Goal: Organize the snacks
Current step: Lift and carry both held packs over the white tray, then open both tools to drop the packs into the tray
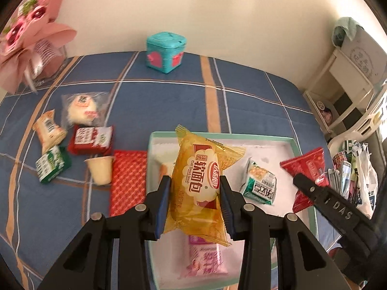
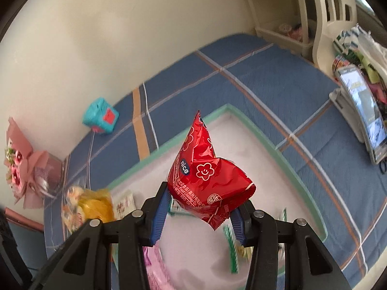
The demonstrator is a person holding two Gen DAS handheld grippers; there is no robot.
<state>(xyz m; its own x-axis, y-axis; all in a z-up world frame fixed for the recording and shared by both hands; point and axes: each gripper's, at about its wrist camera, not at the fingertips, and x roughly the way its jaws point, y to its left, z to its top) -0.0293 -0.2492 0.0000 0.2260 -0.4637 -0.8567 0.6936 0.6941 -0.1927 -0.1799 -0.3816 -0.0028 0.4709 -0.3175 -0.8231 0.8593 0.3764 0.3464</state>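
Quick count from the left wrist view: six loose snacks sit on the blue plaid cloth (image 1: 169, 96) at left – a round bun pack (image 1: 82, 110), a tan packet (image 1: 48, 130), a red packet (image 1: 92, 140), a green packet (image 1: 52, 164), a small cup (image 1: 100, 170) and a flat red patterned pack (image 1: 129, 181). One mint-rimmed tray (image 1: 266, 136) fills the lower middle, with a green-and-white packet (image 1: 260, 183) and a pink packet (image 1: 208, 258) lying in it, plus a pale one mostly hidden.

The left gripper (image 1: 194, 183) is clamped on the yellow bread pack (image 1: 200, 181), which stands lengthwise between its blue pads, above the tray. The right gripper (image 2: 200, 205) pinches the lower end of a red snack bag (image 2: 205, 169) at frame centre, bag pointing up, over the tray too. One teal box (image 1: 165, 52) sits by the wall at top.
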